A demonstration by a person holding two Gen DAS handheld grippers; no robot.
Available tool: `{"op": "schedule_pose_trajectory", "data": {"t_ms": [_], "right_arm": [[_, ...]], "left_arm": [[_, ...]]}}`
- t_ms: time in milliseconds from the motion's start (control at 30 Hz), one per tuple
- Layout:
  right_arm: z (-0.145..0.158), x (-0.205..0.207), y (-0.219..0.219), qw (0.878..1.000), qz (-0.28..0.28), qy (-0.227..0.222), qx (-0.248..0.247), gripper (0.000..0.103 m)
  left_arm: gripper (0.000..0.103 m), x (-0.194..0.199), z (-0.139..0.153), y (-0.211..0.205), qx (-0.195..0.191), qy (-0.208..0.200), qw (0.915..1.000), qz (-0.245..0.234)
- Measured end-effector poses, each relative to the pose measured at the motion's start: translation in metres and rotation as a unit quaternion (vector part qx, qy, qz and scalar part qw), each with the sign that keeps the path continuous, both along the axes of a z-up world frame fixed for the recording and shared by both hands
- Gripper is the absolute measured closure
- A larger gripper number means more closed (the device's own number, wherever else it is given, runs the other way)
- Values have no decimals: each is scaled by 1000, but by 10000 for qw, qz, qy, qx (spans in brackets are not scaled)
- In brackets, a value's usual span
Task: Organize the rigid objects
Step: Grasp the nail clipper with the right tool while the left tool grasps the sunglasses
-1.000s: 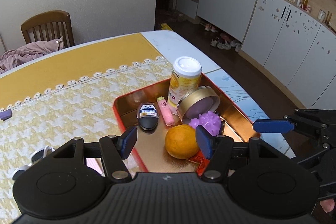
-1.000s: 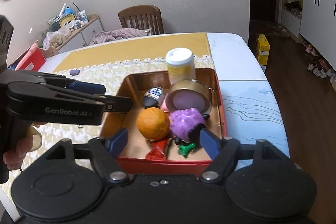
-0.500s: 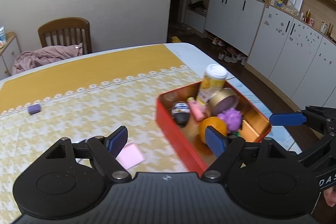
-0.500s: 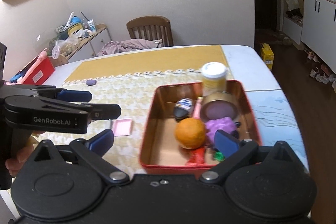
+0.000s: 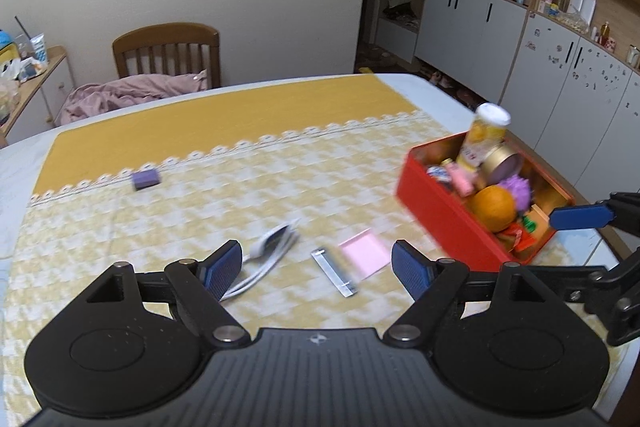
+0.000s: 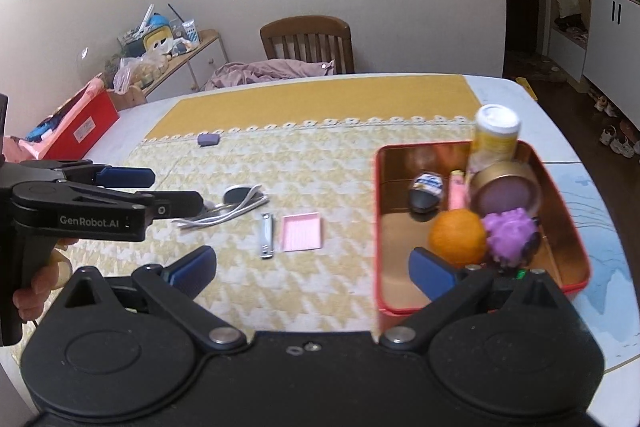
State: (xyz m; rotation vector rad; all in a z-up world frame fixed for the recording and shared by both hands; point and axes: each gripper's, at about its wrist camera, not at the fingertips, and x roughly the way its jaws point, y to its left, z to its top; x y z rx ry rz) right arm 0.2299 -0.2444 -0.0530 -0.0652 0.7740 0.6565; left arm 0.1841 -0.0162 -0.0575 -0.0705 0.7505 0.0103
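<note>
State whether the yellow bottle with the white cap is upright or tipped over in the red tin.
Upright. The yellow bottle stands on its base at the far corner of the red tin, white cap on top.

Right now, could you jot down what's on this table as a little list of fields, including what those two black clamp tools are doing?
surface: table with a yellow patterned cloth
container: red tin, at the right
in the tin: orange, purple spiky ball, white-capped bottle, round gold tin
loose on the cloth: nail clipper, pink tray, white cable, small purple block
left gripper: open, empty
right gripper: open, empty
</note>
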Motion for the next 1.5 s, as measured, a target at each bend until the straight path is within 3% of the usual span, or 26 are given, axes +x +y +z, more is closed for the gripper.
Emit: {"op": "schedule_pose_trajectory", "data": {"t_ms": [267, 467, 733, 900, 1200, 1500], "right_arm": [[-6, -8, 40, 9998, 80, -21, -207, 0], [-13, -1, 66, 9994, 55, -3, -342, 3], [-31, 15, 99, 9974, 245, 110, -672, 25], [-44, 29, 115, 9960, 307, 240, -806, 33], [-59, 56, 136, 9953, 312, 538, -744, 56], [-76, 74, 149, 9921, 310, 788, -927, 64]], "left_arm": [[21, -7, -25, 42, 79, 111, 9999, -7], [21, 0, -47, 69, -158, 393, 9990, 153], [21, 12, -70, 78, 75, 441, 9990, 15], [21, 21, -79, 77, 197, 415, 9989, -116], [22, 34, -92, 69, 473, 335, 9972, -480], [40, 45, -99, 66, 486, 233, 9960, -718]]}}
